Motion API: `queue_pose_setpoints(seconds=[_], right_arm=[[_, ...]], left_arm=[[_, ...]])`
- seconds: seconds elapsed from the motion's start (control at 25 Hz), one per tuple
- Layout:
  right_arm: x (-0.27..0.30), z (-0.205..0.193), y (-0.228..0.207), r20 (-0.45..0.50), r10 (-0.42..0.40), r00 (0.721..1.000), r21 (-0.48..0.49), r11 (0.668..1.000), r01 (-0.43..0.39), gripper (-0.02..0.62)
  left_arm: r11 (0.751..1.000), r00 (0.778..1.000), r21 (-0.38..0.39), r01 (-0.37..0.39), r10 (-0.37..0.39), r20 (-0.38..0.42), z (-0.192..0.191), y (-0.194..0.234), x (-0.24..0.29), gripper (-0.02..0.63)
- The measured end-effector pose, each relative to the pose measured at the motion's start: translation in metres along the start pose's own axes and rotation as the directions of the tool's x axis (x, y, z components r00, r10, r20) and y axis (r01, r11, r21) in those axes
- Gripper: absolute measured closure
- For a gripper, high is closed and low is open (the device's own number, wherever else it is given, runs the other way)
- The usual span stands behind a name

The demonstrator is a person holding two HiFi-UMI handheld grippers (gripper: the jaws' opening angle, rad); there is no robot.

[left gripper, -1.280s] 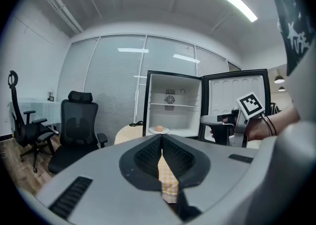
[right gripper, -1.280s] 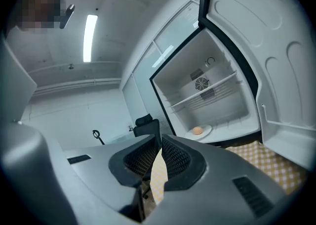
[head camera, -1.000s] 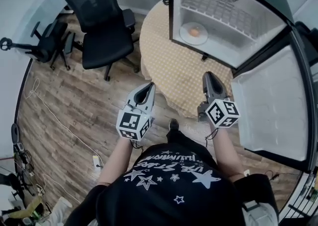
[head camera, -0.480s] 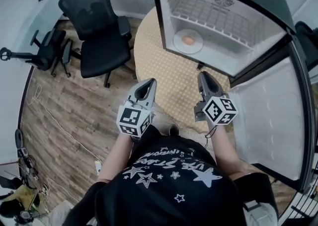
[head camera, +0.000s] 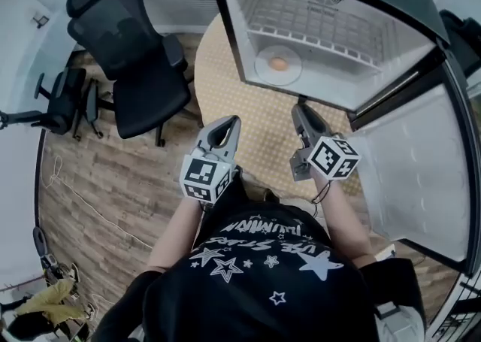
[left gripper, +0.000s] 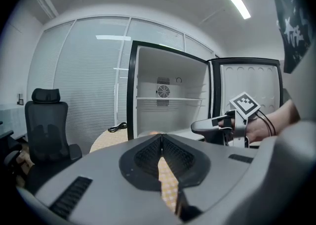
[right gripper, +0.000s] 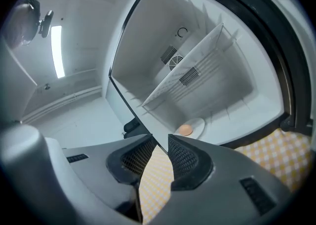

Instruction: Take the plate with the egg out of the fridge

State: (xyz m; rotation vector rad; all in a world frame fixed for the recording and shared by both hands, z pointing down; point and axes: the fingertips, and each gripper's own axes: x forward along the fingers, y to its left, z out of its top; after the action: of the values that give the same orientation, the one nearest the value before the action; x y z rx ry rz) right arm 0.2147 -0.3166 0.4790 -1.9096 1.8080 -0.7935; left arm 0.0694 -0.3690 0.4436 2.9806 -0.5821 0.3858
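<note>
The fridge (head camera: 225,25) stands open on a round table. On its floor lies a white plate (head camera: 263,70) with a brown egg (head camera: 279,64) on it. The right gripper view shows the same plate (right gripper: 199,124) and egg (right gripper: 185,130) ahead of the jaws. My right gripper (head camera: 298,108) points at the fridge's lower front edge, short of the plate; its jaws are opening, with a narrow gap and nothing between them. My left gripper (head camera: 230,122) hovers over the table to the left, shut and empty. The left gripper view catches the right gripper (left gripper: 212,126) from the side.
The fridge door (head camera: 413,175) is swung wide at the right. A wire shelf (head camera: 331,21) sits above the plate. The table has a checkered yellow cloth (head camera: 252,119). A black office chair (head camera: 139,47) stands at the left, another chair (head camera: 60,96) beyond it.
Both grippers have come forward toward the open fridge. The right gripper's tip has reached the fridge's lower front edge.
</note>
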Motion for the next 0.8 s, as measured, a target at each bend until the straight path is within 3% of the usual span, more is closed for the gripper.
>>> queue_pose_setpoints(seconds=[0.28,0.68,0.8], right_arm=[[0.034,-0.007,-0.007,0.023,-0.056,0.998,0.157,0.986,0.052,0.379],[0.085,-0.014,-0.025,0.084,-0.139,0.987,0.375,0.922,0.099,0.341],[0.094,-0.022,-0.037,0.09,-0.189,0.978,0.464,0.877,0.127,0.341]], left_arm=[[0.997,0.996,0.004,0.082,-0.082,-0.02,0.0,0.035,0.036,0.597],[0.981,0.98,0.037,0.191,-0.189,-0.057,-0.007,0.069,0.081,0.597],[0.974,0.973,0.033,0.223,-0.22,-0.07,-0.011,0.075,0.091,0.597]])
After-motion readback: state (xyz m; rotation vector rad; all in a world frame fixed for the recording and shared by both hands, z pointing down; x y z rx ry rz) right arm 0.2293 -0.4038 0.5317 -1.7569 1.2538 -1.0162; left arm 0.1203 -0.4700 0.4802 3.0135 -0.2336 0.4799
